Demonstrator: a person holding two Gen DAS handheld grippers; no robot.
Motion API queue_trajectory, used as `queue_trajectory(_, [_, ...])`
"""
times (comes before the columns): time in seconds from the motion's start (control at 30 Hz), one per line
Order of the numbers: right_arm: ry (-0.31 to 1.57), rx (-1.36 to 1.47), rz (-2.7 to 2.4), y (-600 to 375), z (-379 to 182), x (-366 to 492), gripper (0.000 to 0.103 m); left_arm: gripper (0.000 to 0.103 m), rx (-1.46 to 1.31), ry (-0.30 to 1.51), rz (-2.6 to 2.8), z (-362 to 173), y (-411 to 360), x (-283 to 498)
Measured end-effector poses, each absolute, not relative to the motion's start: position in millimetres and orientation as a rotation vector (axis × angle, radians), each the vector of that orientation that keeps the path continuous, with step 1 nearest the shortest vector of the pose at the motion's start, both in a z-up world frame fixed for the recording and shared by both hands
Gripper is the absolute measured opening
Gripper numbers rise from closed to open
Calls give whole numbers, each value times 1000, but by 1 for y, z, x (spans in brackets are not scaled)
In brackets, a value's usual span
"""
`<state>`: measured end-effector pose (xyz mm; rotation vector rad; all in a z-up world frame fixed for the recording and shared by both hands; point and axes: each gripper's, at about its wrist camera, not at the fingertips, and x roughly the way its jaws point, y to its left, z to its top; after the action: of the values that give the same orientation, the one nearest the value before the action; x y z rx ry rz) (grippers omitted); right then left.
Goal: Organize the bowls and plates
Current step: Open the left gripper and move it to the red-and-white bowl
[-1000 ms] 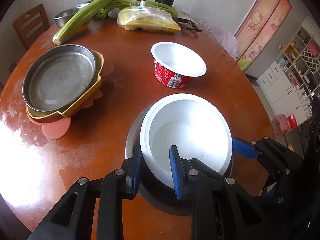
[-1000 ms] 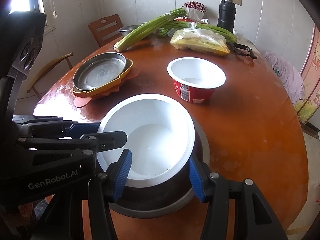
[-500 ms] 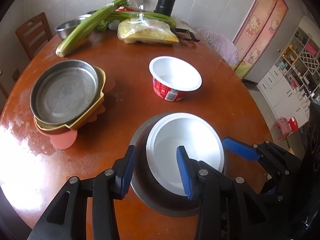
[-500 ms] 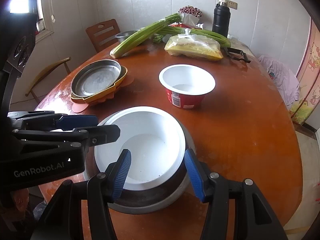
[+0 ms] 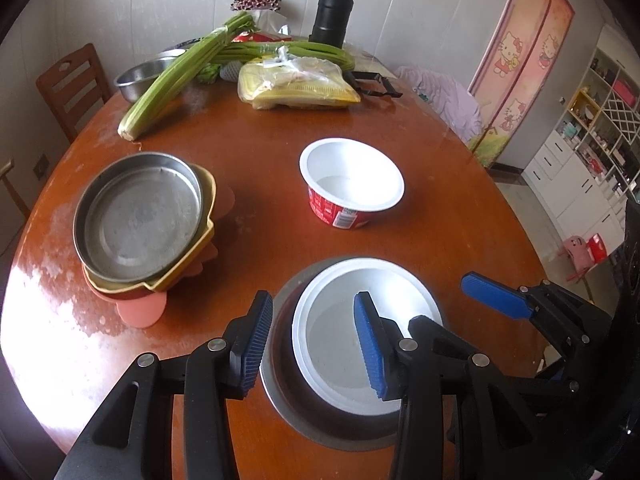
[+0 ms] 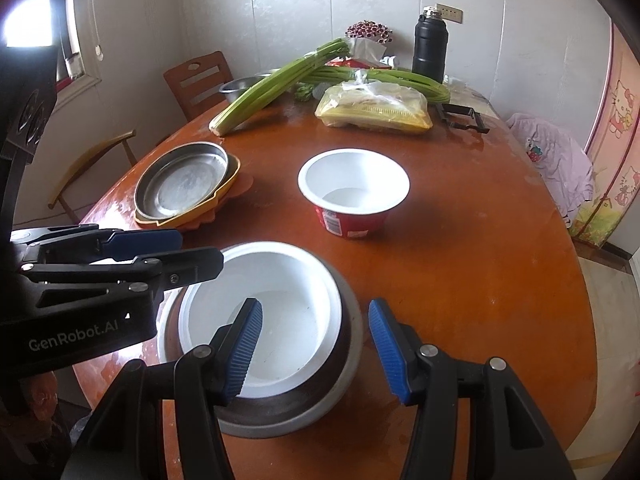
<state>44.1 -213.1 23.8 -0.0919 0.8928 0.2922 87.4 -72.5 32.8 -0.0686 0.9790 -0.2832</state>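
Note:
A white bowl [image 5: 336, 356] [image 6: 288, 308] sits nested in a steel bowl [image 5: 288, 392] [image 6: 346, 364] at the near edge of the round wooden table [image 5: 256, 140]. My left gripper [image 5: 310, 302] is open above the bowl's left rim, with neither pad touching it. My right gripper [image 6: 315, 306] is open too, above the bowl's right rim and clear of it. Farther back stands a red-walled white bowl [image 5: 352, 178] [image 6: 354, 184]. To the left, a steel plate [image 5: 140, 216] [image 6: 184, 180] tops a yellow plate and a pink one.
Celery stalks [image 5: 176, 80], a bag of yellow food [image 5: 296, 86], a steel basin [image 5: 142, 76], a black flask [image 5: 332, 16] and a black tool [image 5: 376, 84] fill the table's far side. A wooden chair [image 5: 72, 88] stands at the left.
My left jaws have let go of the white bowl's rim, leaving it in the steel bowl. Both grippers have lifted and drawn back from the bowls.

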Motion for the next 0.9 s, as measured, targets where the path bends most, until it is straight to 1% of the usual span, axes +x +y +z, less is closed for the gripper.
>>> queue_trajectory(0.17, [887, -77, 282, -218, 29, 56, 56, 45, -50, 964, -272, 40, -74, 98])
queue_trajectory(0.23, [885, -68, 272, -222, 32, 62, 57, 51, -42, 957, -268, 43, -76, 104])
queue_trajectory(0.3, [882, -59, 262, -225, 34, 68, 58, 54, -30, 952, -265, 45, -77, 111])
queue_trajectory(0.9, [857, -17, 165, -255, 54, 129, 61, 55, 23, 934, -287, 64, -96, 176])
